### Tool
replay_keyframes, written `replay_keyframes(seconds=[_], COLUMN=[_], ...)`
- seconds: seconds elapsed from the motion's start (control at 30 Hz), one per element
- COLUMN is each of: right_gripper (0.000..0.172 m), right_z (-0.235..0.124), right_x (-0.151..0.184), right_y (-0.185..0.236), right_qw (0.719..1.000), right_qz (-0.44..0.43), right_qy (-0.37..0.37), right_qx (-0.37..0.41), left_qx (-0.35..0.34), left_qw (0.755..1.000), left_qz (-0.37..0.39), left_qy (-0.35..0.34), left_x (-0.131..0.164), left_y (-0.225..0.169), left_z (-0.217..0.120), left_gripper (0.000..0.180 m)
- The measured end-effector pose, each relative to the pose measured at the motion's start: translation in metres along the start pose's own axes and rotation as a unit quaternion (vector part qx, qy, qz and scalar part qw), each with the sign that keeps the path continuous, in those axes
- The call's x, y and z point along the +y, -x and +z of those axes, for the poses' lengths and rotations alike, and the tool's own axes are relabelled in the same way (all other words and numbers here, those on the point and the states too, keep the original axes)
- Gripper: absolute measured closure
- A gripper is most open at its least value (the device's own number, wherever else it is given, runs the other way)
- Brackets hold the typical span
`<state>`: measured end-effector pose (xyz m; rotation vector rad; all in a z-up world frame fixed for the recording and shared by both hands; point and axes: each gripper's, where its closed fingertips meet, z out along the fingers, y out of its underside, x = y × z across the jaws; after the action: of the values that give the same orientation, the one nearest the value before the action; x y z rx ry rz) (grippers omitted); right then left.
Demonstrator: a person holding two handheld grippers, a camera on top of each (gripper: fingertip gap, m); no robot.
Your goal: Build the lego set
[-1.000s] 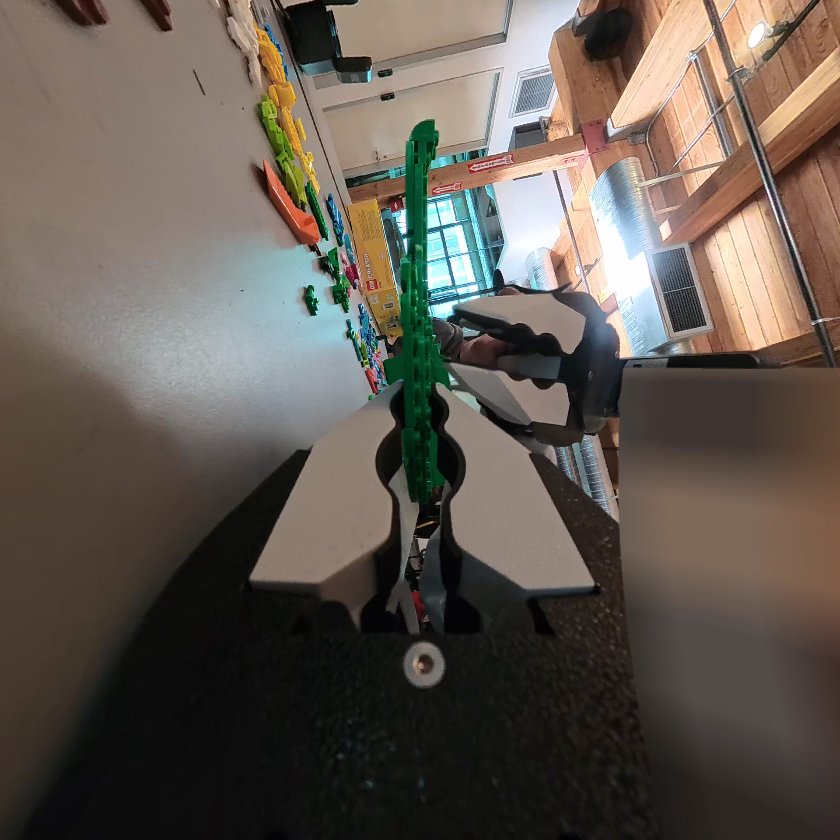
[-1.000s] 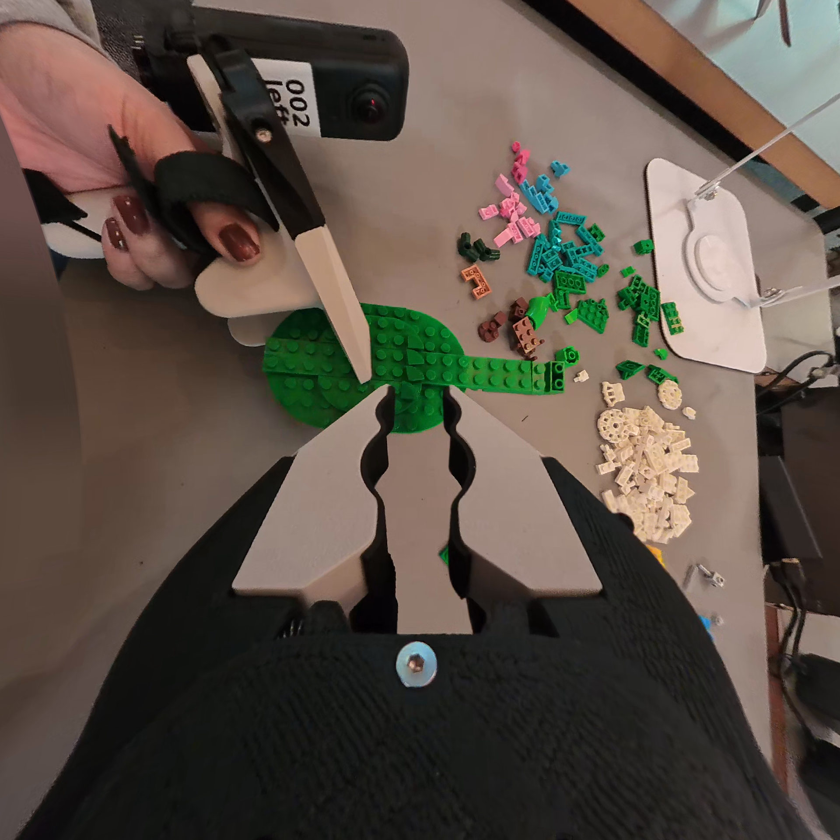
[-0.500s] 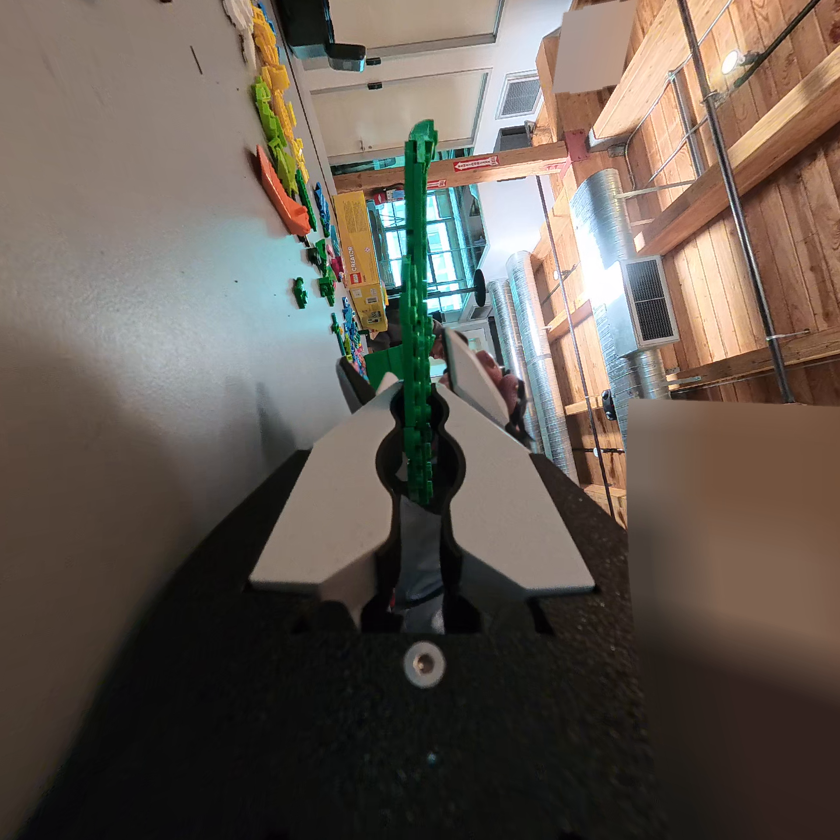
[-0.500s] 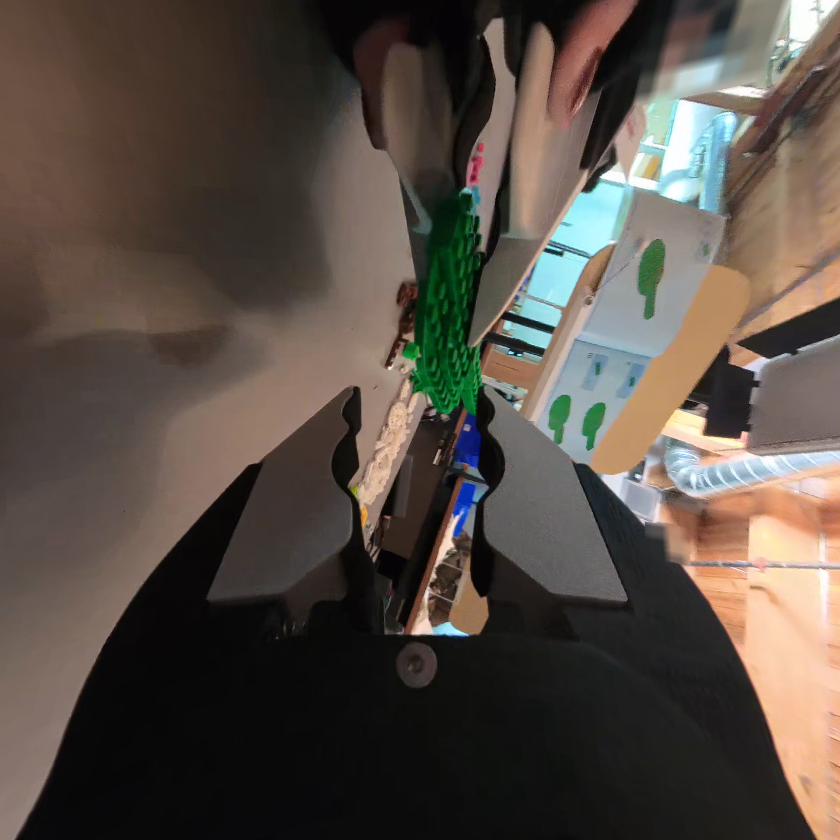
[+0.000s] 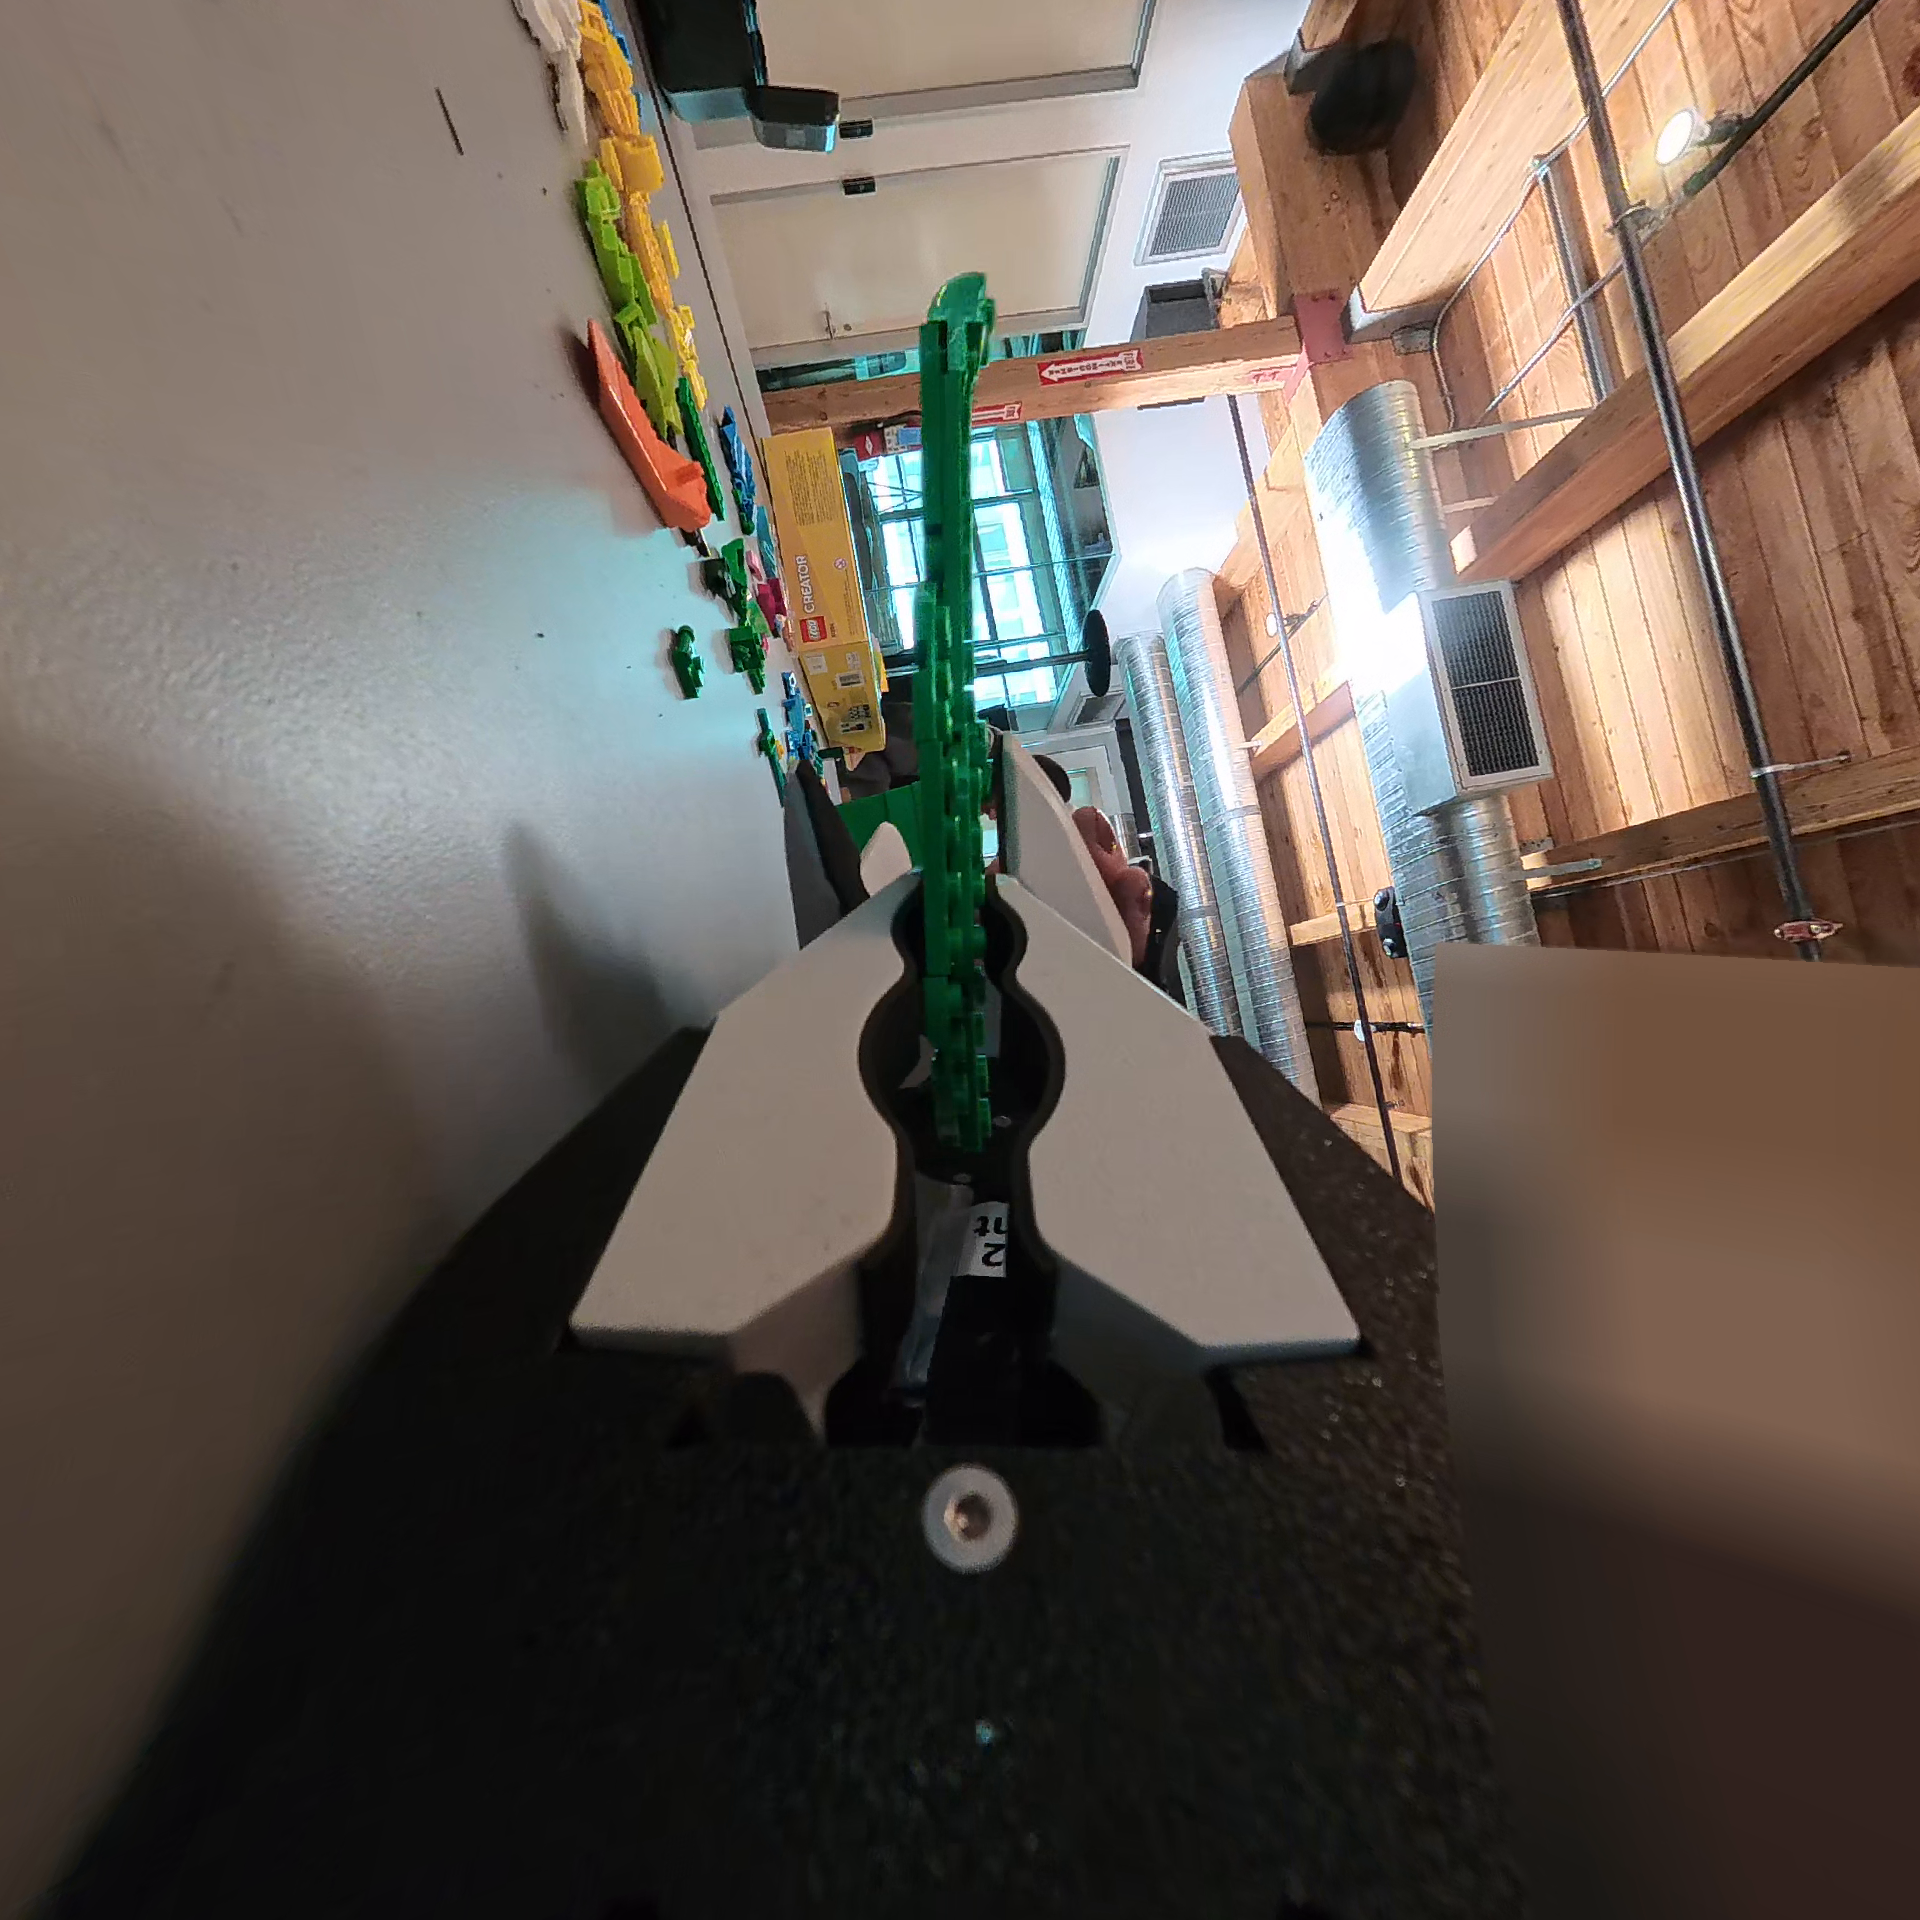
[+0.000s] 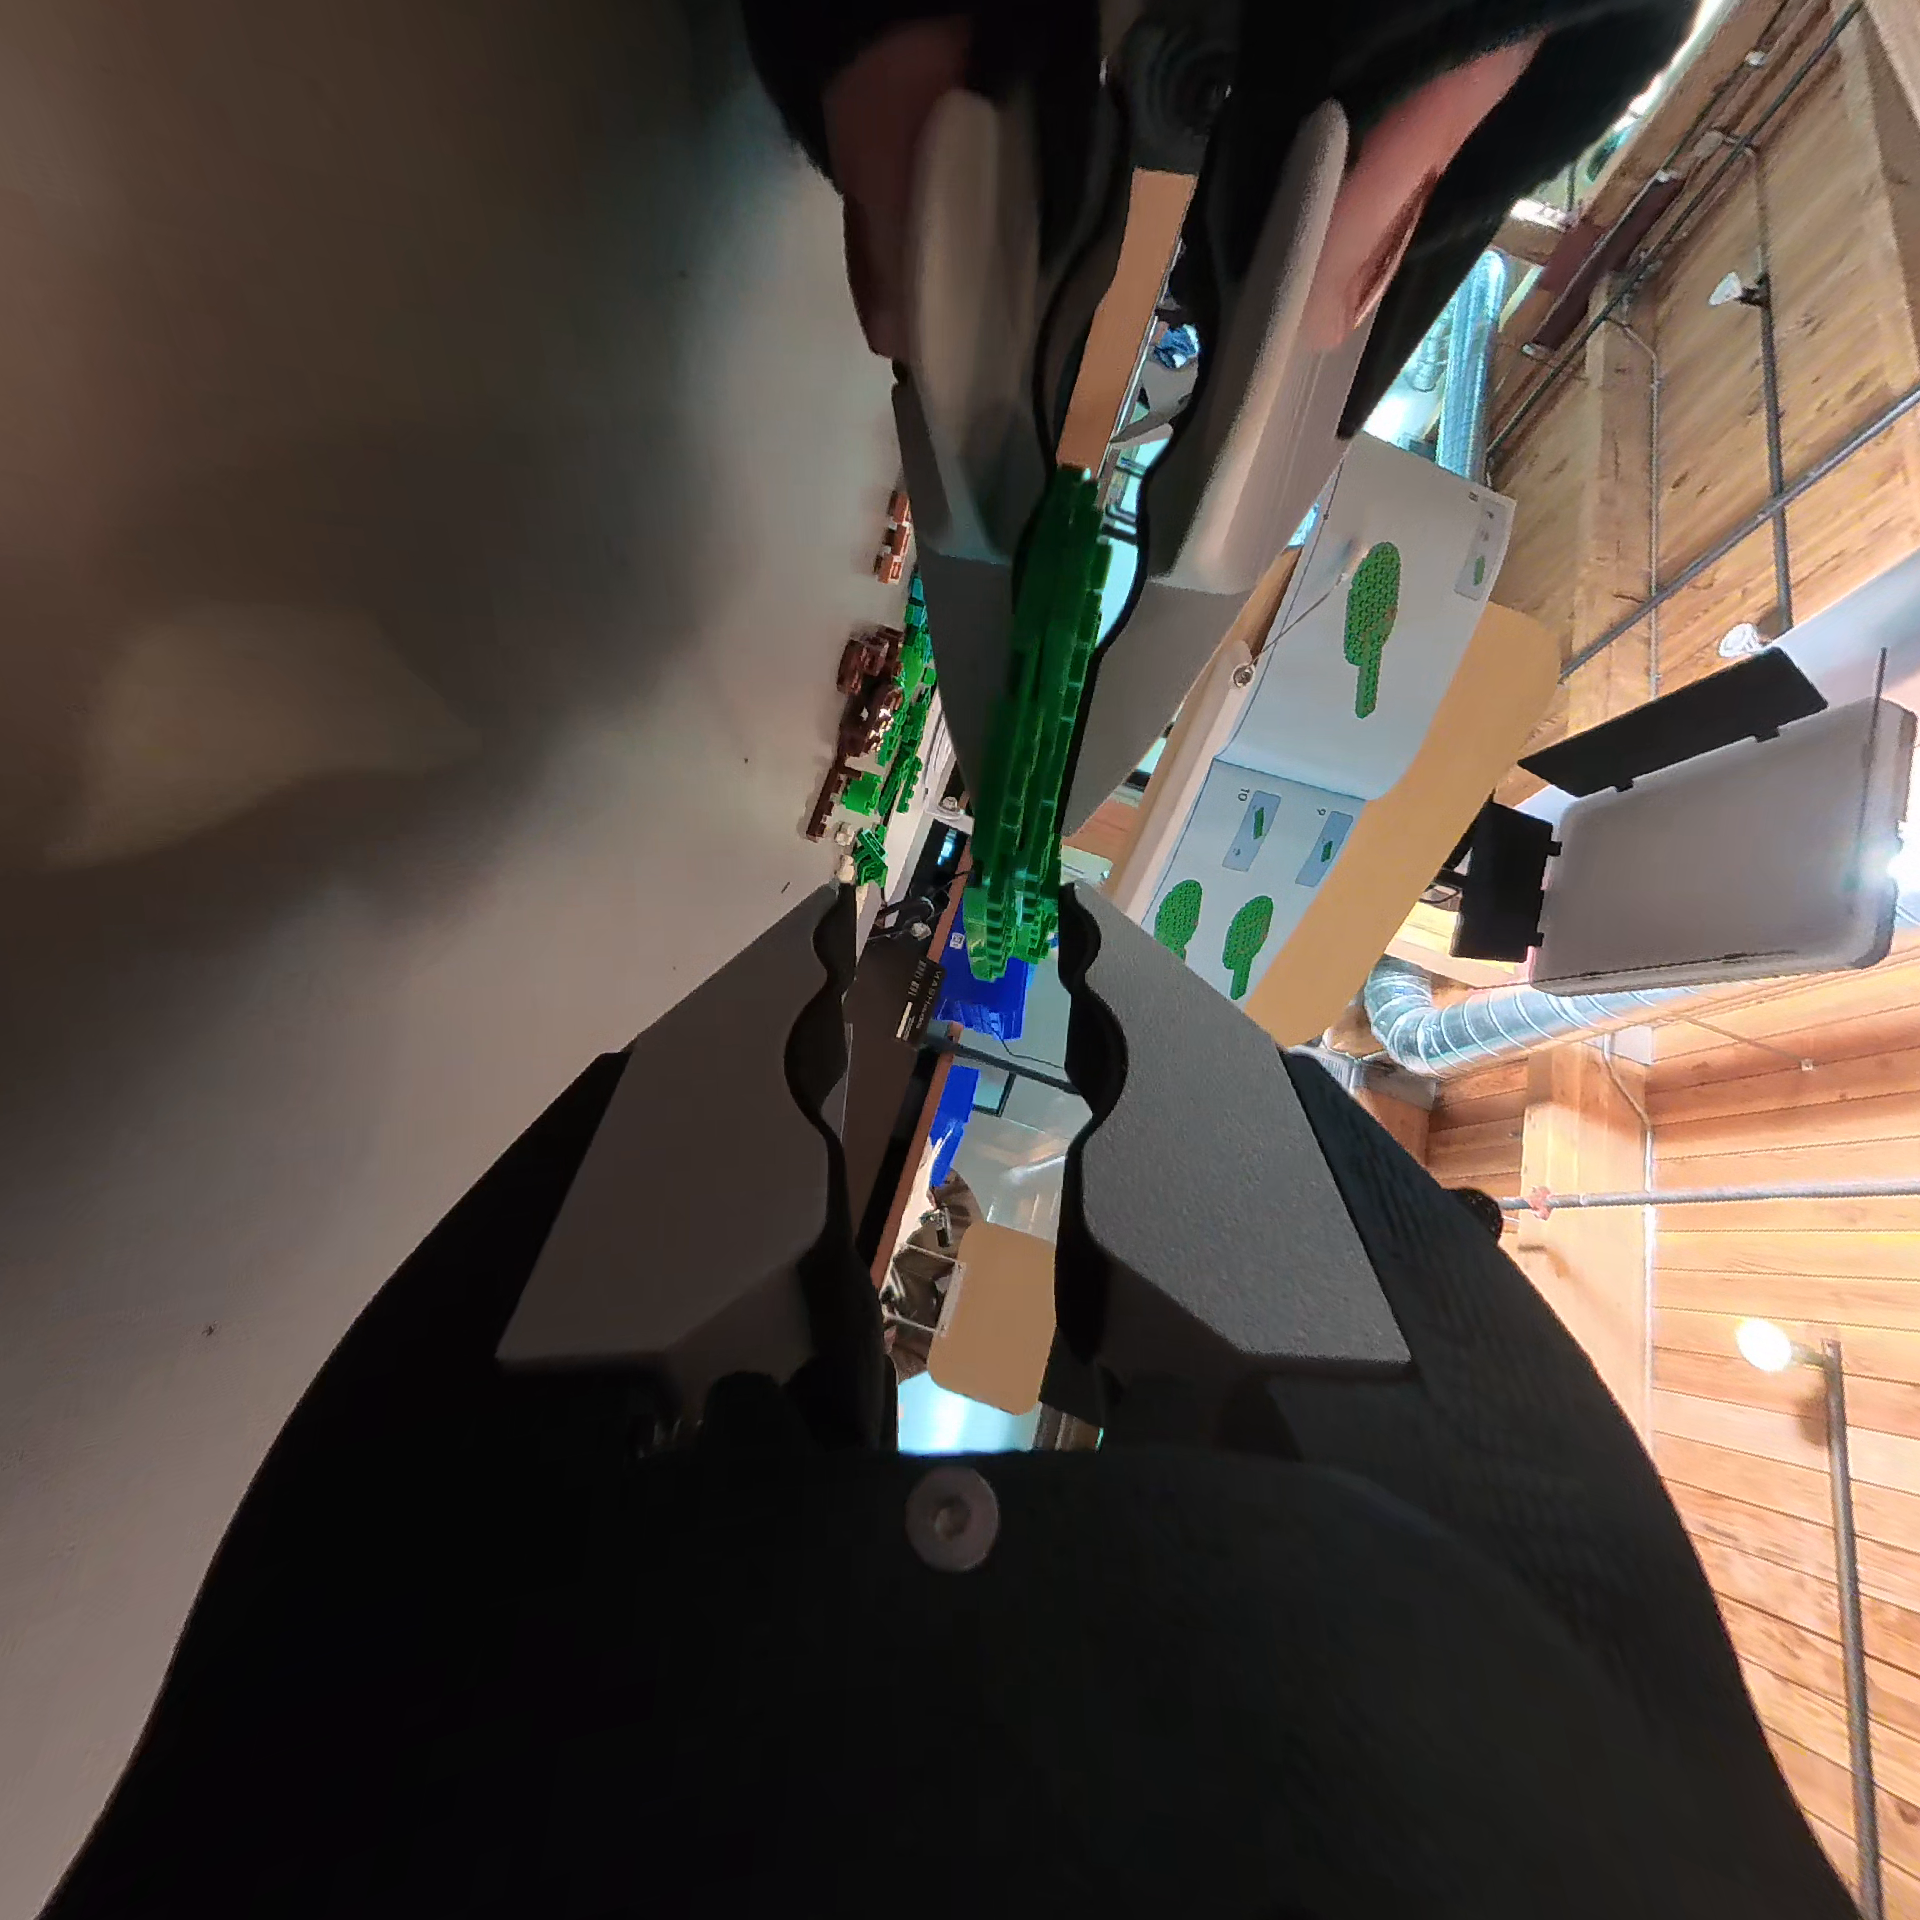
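Observation:
My left gripper (image 5: 956, 883) is shut on a flat green brick-built assembly (image 5: 951, 623), seen edge-on and held parallel to the grey table (image 5: 312, 520), a little off it. My right gripper (image 6: 958, 904) is open. The far end of the green assembly (image 6: 1039, 727) reaches in between its fingertips. The right pad stands close against it and the left pad is clearly apart. The left gripper's fingers (image 6: 966, 499) show at the top of the right wrist view, clamped on the assembly. The right gripper's fingers (image 5: 1049, 831) flank the plate in the left wrist view.
Piles of yellow and lime bricks (image 5: 623, 239), an orange piece (image 5: 644, 436) and a yellow box (image 5: 826, 592) lie along the table. Brown and green bricks (image 6: 873, 707) lie near the right gripper. An instruction booklet on a stand (image 6: 1351, 675) and a light panel (image 6: 1714, 852) stand beyond.
My right gripper turned from looking down at the table to edge-on with the assembly. It opened wide, moved around the far end and narrowed somewhat. My left gripper kept its hold.

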<state>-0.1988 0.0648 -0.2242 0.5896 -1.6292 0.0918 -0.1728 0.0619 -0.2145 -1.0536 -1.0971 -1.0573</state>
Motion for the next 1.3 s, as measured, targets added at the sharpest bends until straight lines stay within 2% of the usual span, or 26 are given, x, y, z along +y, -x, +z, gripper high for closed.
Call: replay_keyframes(seconds=[0.23, 0.3, 0.37, 0.43, 0.77, 0.87, 0.97, 1.07, 1.13, 1.3], right_gripper=[0.136, 0.142, 0.155, 0.159, 0.164, 0.164, 0.162, 0.142, 0.138, 0.141], right_z=[0.001, 0.001, 0.001, 0.001, -0.001, 0.000, 0.000, -0.002, -0.003, -0.002], right_x=[0.001, 0.001, 0.000, -0.002, -0.003, -0.003, -0.004, -0.004, -0.003, 0.003], right_y=[0.001, -0.002, -0.006, -0.008, -0.011, -0.008, -0.010, -0.009, -0.010, -0.009], right_qw=[1.000, 1.000, 0.999, 0.997, 0.999, 0.999, 0.994, 0.989, 0.990, 0.994], right_qz=[-0.006, -0.016, -0.042, -0.065, 0.036, 0.045, 0.105, 0.147, 0.141, 0.107], right_qy=[0.002, 0.003, 0.007, 0.008, 0.008, 0.011, -0.001, -0.007, -0.002, 0.018], right_qx=[0.001, 0.009, 0.027, 0.036, 0.035, 0.027, 0.016, 0.005, 0.014, 0.029], left_qx=[-0.003, -0.004, -0.008, -0.008, 0.004, -0.001, 0.002, 0.002, 0.005, 0.005], left_qw=[1.000, 1.000, 1.000, 1.000, 1.000, 1.000, 1.000, 1.000, 1.000, 1.000], left_qz=[0.000, -0.001, -0.001, -0.001, -0.006, -0.008, -0.007, -0.004, -0.009, -0.007], left_qy=[0.003, 0.004, 0.008, 0.010, 0.019, 0.018, 0.011, -0.001, -0.002, 0.001], left_x=[0.001, 0.001, 0.003, 0.003, 0.006, 0.005, 0.003, 0.000, -0.001, 0.000], left_y=[0.001, 0.001, 0.002, 0.002, -0.001, 0.001, 0.000, -0.001, -0.001, -0.001], left_z=[0.000, 0.001, 0.001, 0.001, 0.001, 0.001, 0.000, 0.000, -0.001, 0.000], left_gripper=[0.175, 0.175, 0.174, 0.174, 0.174, 0.174, 0.174, 0.175, 0.175, 0.175])
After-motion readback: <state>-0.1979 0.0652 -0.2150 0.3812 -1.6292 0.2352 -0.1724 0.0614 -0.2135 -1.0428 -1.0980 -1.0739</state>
